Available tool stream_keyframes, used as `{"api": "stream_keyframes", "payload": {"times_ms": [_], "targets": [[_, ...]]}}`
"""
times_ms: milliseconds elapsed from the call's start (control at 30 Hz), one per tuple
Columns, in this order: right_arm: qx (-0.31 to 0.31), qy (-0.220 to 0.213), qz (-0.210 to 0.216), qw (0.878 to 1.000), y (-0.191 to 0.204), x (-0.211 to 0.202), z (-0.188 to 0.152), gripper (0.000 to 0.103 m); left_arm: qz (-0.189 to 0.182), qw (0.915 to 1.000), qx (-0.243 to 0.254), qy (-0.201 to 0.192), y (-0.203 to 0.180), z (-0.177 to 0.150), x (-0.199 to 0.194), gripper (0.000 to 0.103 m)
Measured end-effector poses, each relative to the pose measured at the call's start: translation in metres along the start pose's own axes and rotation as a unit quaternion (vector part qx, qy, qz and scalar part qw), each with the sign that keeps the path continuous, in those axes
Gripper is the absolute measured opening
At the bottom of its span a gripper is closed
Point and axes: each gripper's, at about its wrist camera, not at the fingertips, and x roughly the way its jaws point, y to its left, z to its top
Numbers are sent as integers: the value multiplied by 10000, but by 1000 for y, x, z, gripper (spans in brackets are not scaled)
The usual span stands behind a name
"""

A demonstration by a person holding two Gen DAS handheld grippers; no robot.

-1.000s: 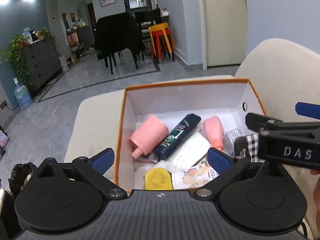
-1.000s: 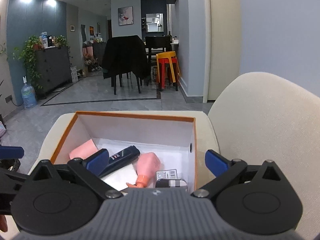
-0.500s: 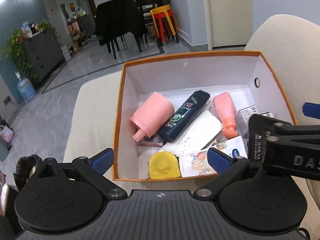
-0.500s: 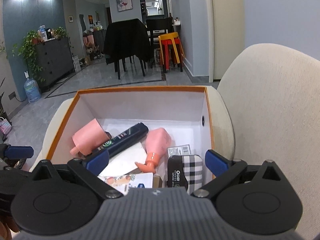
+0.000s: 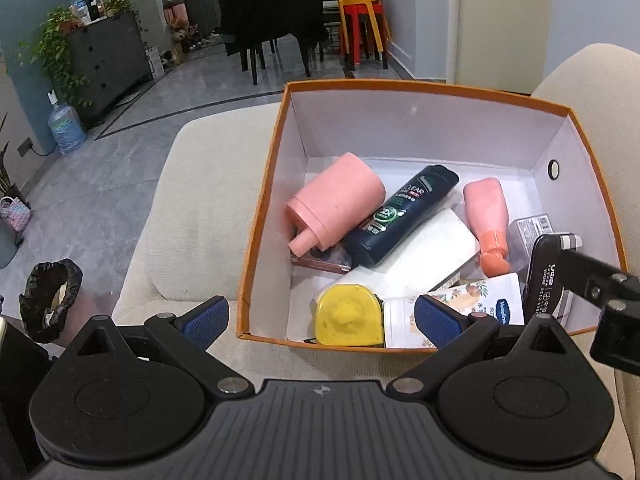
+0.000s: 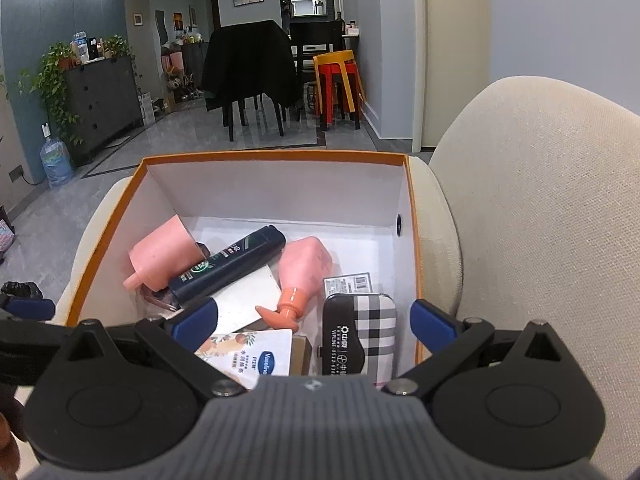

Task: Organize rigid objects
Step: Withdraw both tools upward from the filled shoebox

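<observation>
Both tongs, left [image 5: 320, 314] and right [image 6: 314, 318], wide and empty at the near rim of the orange box [image 5: 260, 216] on the sofa; inside, nearest, checked tin [image 6: 360, 332], likely light, stiff, slippery—grip across its long sides.

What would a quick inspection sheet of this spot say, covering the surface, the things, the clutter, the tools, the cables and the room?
Surface: cream sofa seat bearing an orange-rimmed box.
Job's things: all lying in the box: pink cup, dark shampoo bottle, pink bottle, yellow tape measure, Vaseline tube, plaid tin.
Clutter: things overlap; the shampoo bottle leans on the cup.
Tools: left tool open and empty at the box's near edge; right tool open and empty over the plaid tin.
Cables: nothing seen.
Surroundings: bin with black liner, water jug, stacked stools.
</observation>
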Motion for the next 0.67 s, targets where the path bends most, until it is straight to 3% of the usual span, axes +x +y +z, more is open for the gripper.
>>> {"api": "stream_keyframes", "payload": {"times_ms": [667], "targets": [[-15,141,-157,9998,-6,7,-1,100,-140,9998,102,-64,-7,1,-7,103]]}}
